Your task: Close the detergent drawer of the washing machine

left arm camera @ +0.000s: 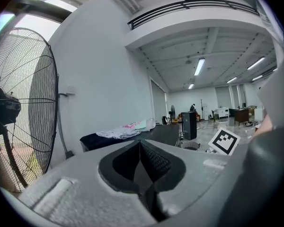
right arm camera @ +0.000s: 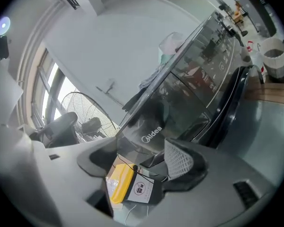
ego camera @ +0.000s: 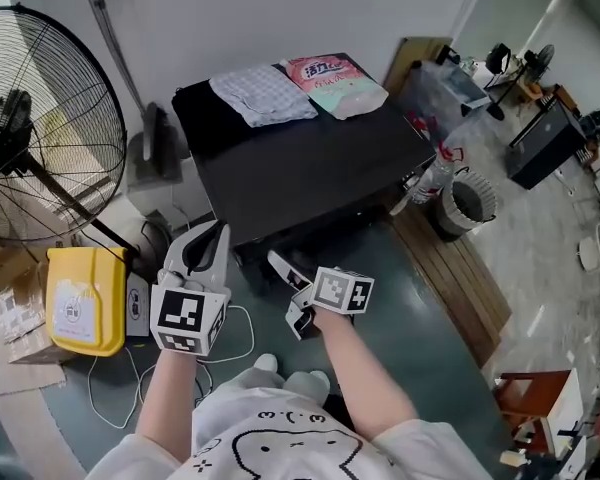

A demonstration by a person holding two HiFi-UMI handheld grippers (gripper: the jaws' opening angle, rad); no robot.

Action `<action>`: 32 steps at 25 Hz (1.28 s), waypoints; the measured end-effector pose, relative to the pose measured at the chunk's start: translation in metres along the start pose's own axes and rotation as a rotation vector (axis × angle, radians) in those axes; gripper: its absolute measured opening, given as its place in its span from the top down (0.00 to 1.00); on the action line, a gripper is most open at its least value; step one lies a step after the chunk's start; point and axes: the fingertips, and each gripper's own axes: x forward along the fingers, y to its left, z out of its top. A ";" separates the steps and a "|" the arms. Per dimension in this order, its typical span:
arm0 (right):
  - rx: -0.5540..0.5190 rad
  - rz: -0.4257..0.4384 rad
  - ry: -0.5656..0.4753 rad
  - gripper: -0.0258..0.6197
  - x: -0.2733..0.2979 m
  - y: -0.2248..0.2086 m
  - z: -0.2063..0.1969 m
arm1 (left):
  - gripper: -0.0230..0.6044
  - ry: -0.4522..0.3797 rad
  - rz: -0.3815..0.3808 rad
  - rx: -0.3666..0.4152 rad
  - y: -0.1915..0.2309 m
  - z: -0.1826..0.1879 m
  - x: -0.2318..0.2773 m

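The black washing machine (ego camera: 310, 168) stands in front of me, with a checked cloth (ego camera: 263, 94) and a pink detergent bag (ego camera: 335, 84) on its lid. In the right gripper view its front slants across, and a dark panel lettered Midea (right arm camera: 150, 135) lies just beyond the jaws; how far the drawer stands out I cannot tell. My right gripper (ego camera: 288, 290) (right arm camera: 139, 163) is open, close to the machine's lower front left, holding nothing. My left gripper (ego camera: 212, 236) (left arm camera: 143, 150) is shut and empty, pointing up left of the machine.
A big standing fan (ego camera: 35, 128) fills the left. A yellow box (ego camera: 85, 298) and loose white cables (ego camera: 235, 338) lie on the floor by my left arm. A wooden board (ego camera: 460, 278) and a bin (ego camera: 468, 200) sit to the machine's right.
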 end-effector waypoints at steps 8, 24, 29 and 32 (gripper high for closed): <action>-0.110 0.029 0.017 0.49 -0.033 0.023 0.012 | 0.94 -0.017 0.071 -0.013 -0.019 0.018 -0.026; -0.499 0.052 0.000 0.94 -0.105 0.071 0.049 | 0.94 -0.056 0.225 0.002 -0.063 0.057 -0.078; -0.684 0.055 -0.003 0.96 -0.130 0.088 0.055 | 0.94 -0.064 0.264 0.012 -0.079 0.064 -0.092; -0.748 0.041 -0.008 0.96 -0.149 0.094 0.062 | 0.94 -0.075 0.285 0.020 -0.091 0.071 -0.098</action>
